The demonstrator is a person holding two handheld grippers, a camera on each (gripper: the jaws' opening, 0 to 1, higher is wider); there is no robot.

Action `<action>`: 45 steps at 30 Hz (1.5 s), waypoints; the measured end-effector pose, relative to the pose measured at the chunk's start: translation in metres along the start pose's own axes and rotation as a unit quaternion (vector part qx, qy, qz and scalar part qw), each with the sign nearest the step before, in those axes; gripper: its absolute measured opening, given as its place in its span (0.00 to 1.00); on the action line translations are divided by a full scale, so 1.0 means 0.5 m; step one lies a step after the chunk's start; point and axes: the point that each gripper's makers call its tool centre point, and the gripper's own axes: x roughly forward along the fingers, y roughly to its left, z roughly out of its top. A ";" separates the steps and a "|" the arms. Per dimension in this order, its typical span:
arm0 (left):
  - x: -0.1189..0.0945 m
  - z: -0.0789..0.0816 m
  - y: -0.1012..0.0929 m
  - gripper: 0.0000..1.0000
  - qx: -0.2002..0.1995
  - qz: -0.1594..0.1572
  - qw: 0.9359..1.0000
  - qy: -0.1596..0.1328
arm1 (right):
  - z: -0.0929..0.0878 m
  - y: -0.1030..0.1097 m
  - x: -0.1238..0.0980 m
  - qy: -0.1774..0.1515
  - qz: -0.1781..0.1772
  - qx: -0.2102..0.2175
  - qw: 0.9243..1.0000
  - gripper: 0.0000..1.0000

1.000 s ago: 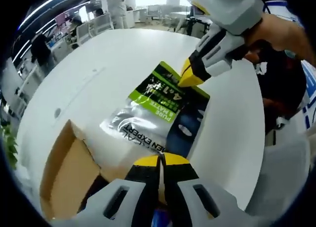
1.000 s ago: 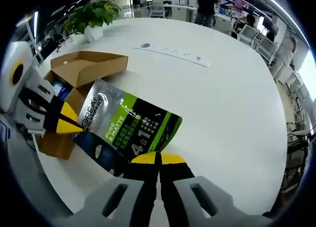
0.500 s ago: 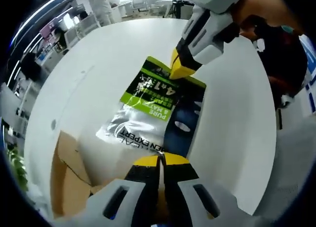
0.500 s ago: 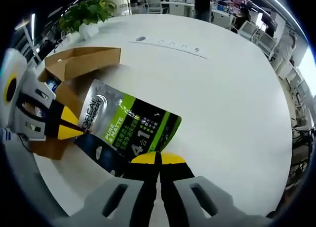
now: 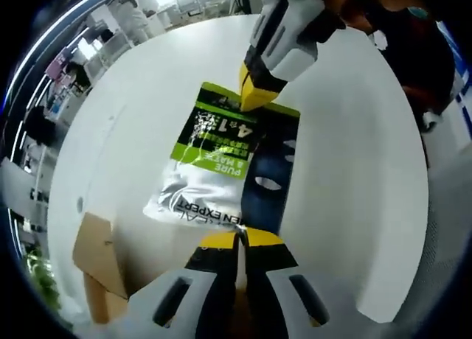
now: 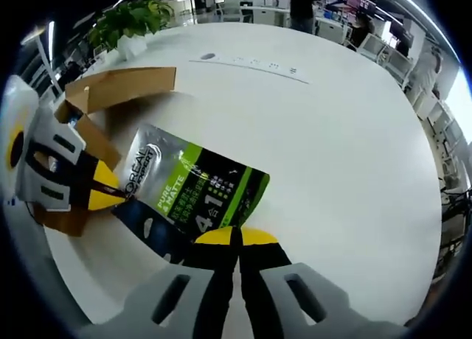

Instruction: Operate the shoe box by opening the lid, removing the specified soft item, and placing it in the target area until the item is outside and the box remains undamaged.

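Relative to 1.0 s earlier, pouch (image 6: 193,194) had shifted farther from box (image 6: 103,96), which stayed open at table (image 6: 332,133) edge. Left gripper (image 5: 238,240) had jaws closed on one pouch edge; right gripper (image 6: 230,236) had jaws closed on the opposite edge. Pouch hung between them above the white table, beside the box, outside it. Plant (image 6: 131,20) stood at the far table edge.

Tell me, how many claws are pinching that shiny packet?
2. The left claw grips the silver, green and black foil pouch at one end; the right claw grips the opposite end.
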 end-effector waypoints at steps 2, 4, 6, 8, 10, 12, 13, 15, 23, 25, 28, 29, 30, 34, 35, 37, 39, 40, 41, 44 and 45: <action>0.002 -0.004 -0.002 0.00 0.003 -0.001 1.000 0.003 | -0.002 0.000 0.005 0.000 0.000 0.001 1.000 0.00; 0.003 -0.004 -0.001 0.00 0.009 0.002 1.000 0.002 | -0.003 -0.001 0.006 0.000 -0.001 -0.001 1.000 0.00; 0.003 -0.003 0.001 0.00 0.013 0.004 1.000 0.002 | -0.005 -0.001 0.008 -0.001 -0.002 -0.003 1.000 0.00; 0.002 -0.003 0.001 0.00 0.014 0.006 1.000 0.001 | -0.006 -0.003 0.011 -0.001 -0.003 -0.005 1.000 0.01; 0.002 -0.004 0.002 0.00 0.013 0.008 1.000 0.001 | -0.006 -0.004 0.012 -0.002 -0.004 -0.006 1.000 0.01; 0.000 -0.004 0.002 0.01 0.013 0.010 1.000 0.002 | -0.007 -0.004 0.013 -0.002 -0.005 -0.007 1.000 0.02; -0.001 -0.004 0.002 0.01 0.015 0.012 1.000 0.002 | -0.008 -0.004 0.014 -0.002 -0.006 -0.006 1.000 0.02; -0.004 -0.006 0.004 0.02 0.022 0.017 1.000 0.002 | -0.009 -0.005 0.016 -0.002 -0.008 -0.004 1.000 0.03; -0.023 -0.008 0.007 0.03 0.055 0.037 0.998 -0.001 | -0.012 -0.009 0.017 -0.008 -0.012 0.004 1.000 0.04; -0.032 -0.003 0.004 0.04 0.048 0.036 0.998 -0.010 | -0.012 -0.008 0.015 -0.008 -0.012 0.004 1.000 0.04; -0.042 0.002 0.004 0.07 0.039 0.036 0.998 -0.021 | -0.012 -0.009 0.013 -0.008 -0.013 0.005 1.000 0.05; -0.046 0.003 0.004 0.08 0.034 0.036 0.998 -0.025 | -0.013 -0.008 0.013 -0.007 -0.013 0.004 1.000 0.05; -0.051 0.005 0.003 0.09 0.026 0.034 0.999 -0.031 | -0.013 -0.009 0.011 -0.007 -0.015 0.002 1.000 0.05; -0.070 0.014 0.000 0.14 -0.007 0.026 0.998 -0.054 | -0.012 -0.009 0.004 -0.011 -0.019 -0.005 1.000 0.10; -0.074 0.016 0.000 0.14 -0.010 0.027 0.998 -0.059 | -0.011 -0.009 0.001 -0.013 -0.019 -0.007 1.000 0.12; -0.083 0.018 0.000 0.16 -0.017 0.027 0.997 -0.067 | -0.007 -0.008 -0.005 -0.016 -0.020 -0.009 1.000 0.15; -0.092 0.020 0.000 0.17 -0.031 0.025 0.996 -0.075 | -0.002 -0.005 -0.016 -0.022 -0.022 -0.013 0.999 0.16; -0.095 0.020 0.000 0.18 -0.034 0.024 0.996 -0.077 | 0.002 -0.002 -0.022 -0.026 -0.021 -0.013 0.999 0.17; -0.100 0.020 0.002 0.20 -0.038 0.025 0.996 -0.081 | 0.003 0.000 -0.025 -0.028 -0.020 -0.013 0.999 0.17; -0.113 0.018 0.003 0.24 -0.047 0.026 0.994 -0.090 | 0.008 0.008 -0.039 -0.035 -0.019 -0.017 0.999 0.19; -0.116 0.017 0.003 0.25 -0.050 0.026 0.994 -0.092 | 0.010 0.011 -0.043 -0.037 -0.018 -0.018 0.999 0.20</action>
